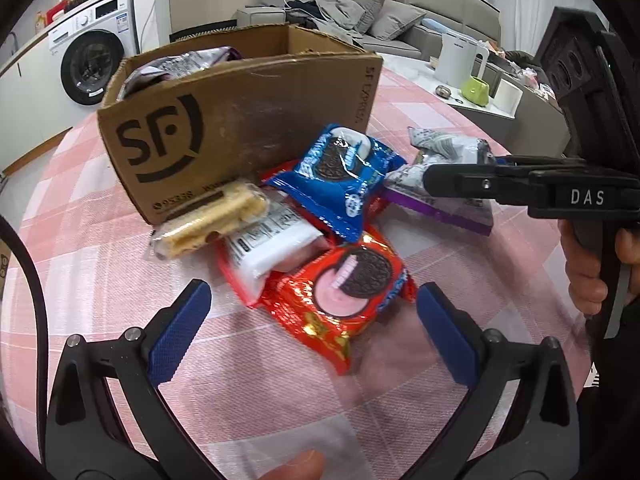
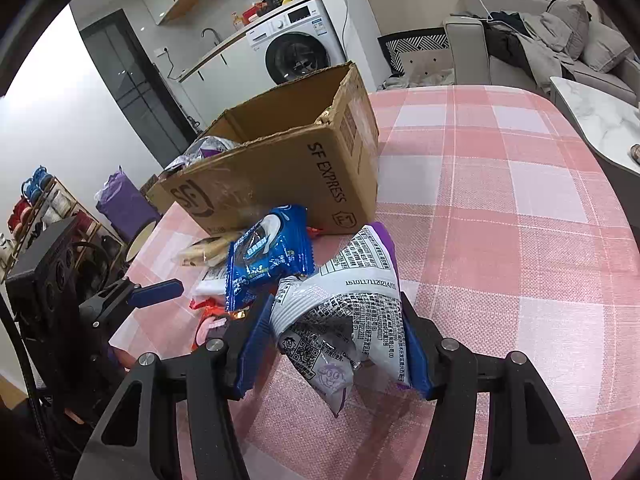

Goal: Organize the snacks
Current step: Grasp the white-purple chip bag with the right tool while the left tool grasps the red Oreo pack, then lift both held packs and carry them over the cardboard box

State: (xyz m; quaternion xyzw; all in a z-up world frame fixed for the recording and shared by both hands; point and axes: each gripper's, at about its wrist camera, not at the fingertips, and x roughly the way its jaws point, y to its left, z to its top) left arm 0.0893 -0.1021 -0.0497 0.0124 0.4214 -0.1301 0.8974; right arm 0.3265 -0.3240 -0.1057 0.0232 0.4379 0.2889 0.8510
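Snacks sit piled on the counter (image 1: 100,208) against the front of the cardboard box (image 1: 240,120). Going left to right: wafer pack (image 1: 208,220), stiff but crumbly; white pack (image 1: 268,252); red cookie pack (image 1: 344,288) between our spread left tongs (image 1: 312,320), nothing pinched. We judge it light with slick foil, so we'd take it across the flat middle. Blue cookie pack (image 1: 344,176) lies on top. Right tongs (image 2: 336,344) pinch the purple-and-white pouch (image 2: 348,312), soft and crinkly, mid-body. More pouches are already in the box.
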